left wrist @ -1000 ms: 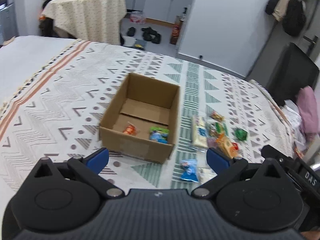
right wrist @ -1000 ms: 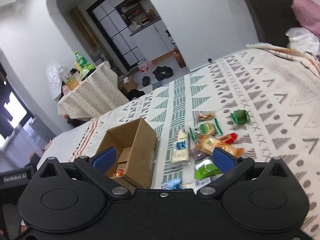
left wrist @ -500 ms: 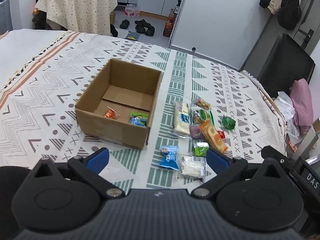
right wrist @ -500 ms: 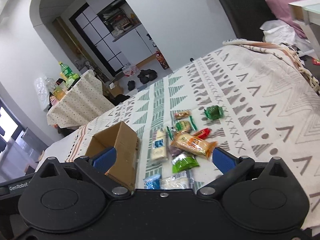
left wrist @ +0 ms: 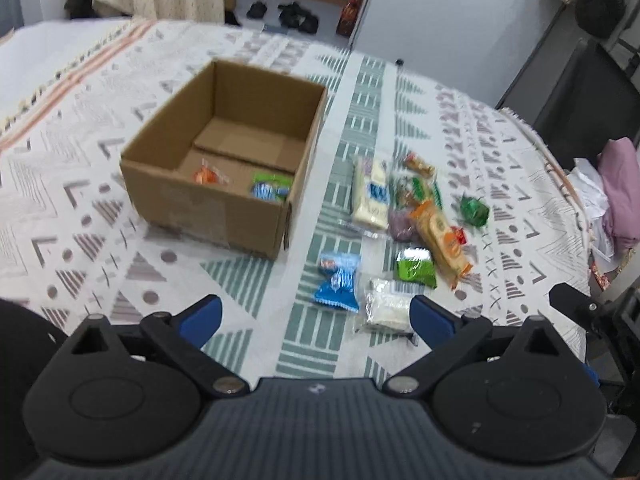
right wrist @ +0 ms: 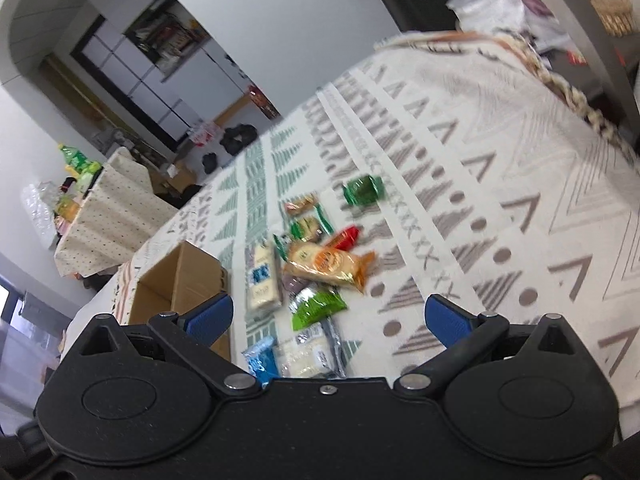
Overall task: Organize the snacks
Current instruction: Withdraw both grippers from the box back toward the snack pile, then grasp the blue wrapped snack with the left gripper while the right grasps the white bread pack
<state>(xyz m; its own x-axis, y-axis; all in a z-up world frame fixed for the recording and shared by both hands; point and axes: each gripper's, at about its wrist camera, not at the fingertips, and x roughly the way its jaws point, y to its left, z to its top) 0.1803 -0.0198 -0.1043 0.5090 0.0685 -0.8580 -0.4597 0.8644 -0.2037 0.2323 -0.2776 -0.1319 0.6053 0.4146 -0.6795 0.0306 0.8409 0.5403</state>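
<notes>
An open cardboard box (left wrist: 208,200) sits on the patterned bed cover; it holds an orange snack (left wrist: 206,176) and a blue-green packet (left wrist: 270,188). Right of it lie several loose snacks: a blue packet (left wrist: 337,282), a white packet (left wrist: 386,308), a green packet (left wrist: 415,267), an orange bar (left wrist: 440,240), a pale long packet (left wrist: 370,194) and a green candy (left wrist: 474,210). My left gripper (left wrist: 314,318) is open and empty, above the near snacks. My right gripper (right wrist: 328,316) is open and empty over the green packet (right wrist: 316,306); the box (right wrist: 180,284) shows at its left.
The bed's right edge (left wrist: 560,168) borders a dark chair (left wrist: 580,92) and pink clothes (left wrist: 620,184). A cloth-covered table with bottles (right wrist: 108,208) stands beyond the bed. Shoes (left wrist: 296,16) lie on the far floor.
Both grippers have moved closer and lower toward the snack pile. The box and snacks look larger and have not shifted on the cover. Both jaws stay open.
</notes>
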